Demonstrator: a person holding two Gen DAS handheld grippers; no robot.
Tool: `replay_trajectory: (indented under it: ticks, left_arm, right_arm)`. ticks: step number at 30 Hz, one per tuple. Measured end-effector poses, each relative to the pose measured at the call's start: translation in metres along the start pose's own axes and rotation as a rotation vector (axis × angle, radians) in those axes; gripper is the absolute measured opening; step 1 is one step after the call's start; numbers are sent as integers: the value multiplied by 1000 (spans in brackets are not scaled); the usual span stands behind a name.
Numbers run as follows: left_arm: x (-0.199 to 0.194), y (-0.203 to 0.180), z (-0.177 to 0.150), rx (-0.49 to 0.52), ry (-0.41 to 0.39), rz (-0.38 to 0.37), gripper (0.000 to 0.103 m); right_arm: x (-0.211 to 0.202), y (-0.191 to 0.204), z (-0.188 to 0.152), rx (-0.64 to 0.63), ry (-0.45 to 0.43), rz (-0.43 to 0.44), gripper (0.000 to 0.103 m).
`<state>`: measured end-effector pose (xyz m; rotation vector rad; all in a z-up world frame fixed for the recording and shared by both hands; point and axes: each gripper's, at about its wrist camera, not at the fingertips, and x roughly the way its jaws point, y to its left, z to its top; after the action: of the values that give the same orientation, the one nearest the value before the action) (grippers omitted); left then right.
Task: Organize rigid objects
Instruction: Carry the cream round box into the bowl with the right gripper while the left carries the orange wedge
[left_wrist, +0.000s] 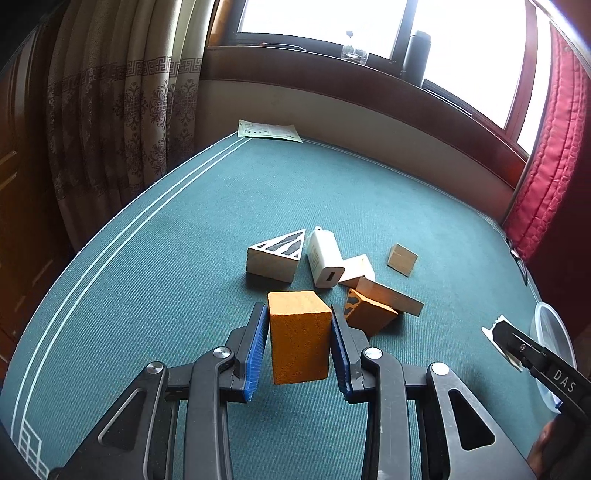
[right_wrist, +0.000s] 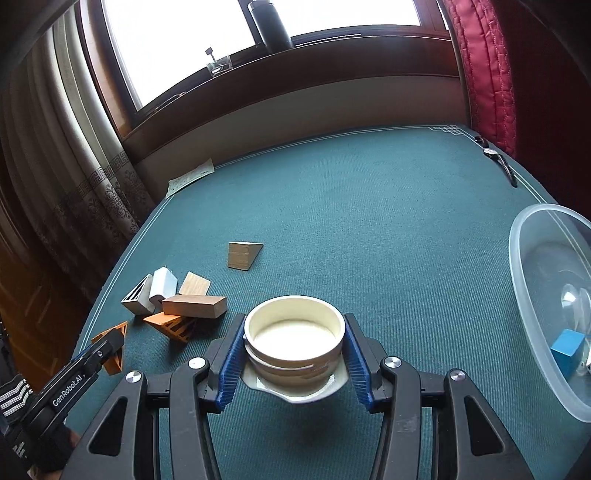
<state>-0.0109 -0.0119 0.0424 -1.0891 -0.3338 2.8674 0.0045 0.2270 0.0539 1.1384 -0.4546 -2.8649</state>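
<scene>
My left gripper (left_wrist: 298, 319) is shut on an orange block (left_wrist: 299, 336), held just above the green table; the same gripper shows at the lower left of the right wrist view. Beyond it lies a pile: a white striped wedge (left_wrist: 275, 256), a white charger (left_wrist: 325, 262), a plain wooden bar (left_wrist: 389, 295), an orange wedge (left_wrist: 369, 312) and a small wooden wedge (left_wrist: 402, 259). My right gripper (right_wrist: 295, 332) is shut on a cream round cup (right_wrist: 295, 338), lifted off the cloth. A clear plastic bowl (right_wrist: 532, 295) at the right holds a blue cube (right_wrist: 567, 350).
The green table cloth (right_wrist: 369, 206) stretches back to a wall under a window sill. A printed sheet (left_wrist: 269, 130) lies at the far left corner, a dark strap or watch (right_wrist: 498, 160) at the far right edge. Curtains hang left, red padding right.
</scene>
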Motion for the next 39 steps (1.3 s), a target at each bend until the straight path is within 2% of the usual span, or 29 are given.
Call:
replay_trajectory:
  ticks: [21, 39]
  left_arm:
    - [-17, -64, -4, 131, -4, -56, 34]
    - [-21, -128, -11, 271, 8, -137, 34]
  right_arm:
    - [-47, -84, 2, 161, -117, -86, 53]
    - [-81, -153, 13, 251, -209, -223, 53]
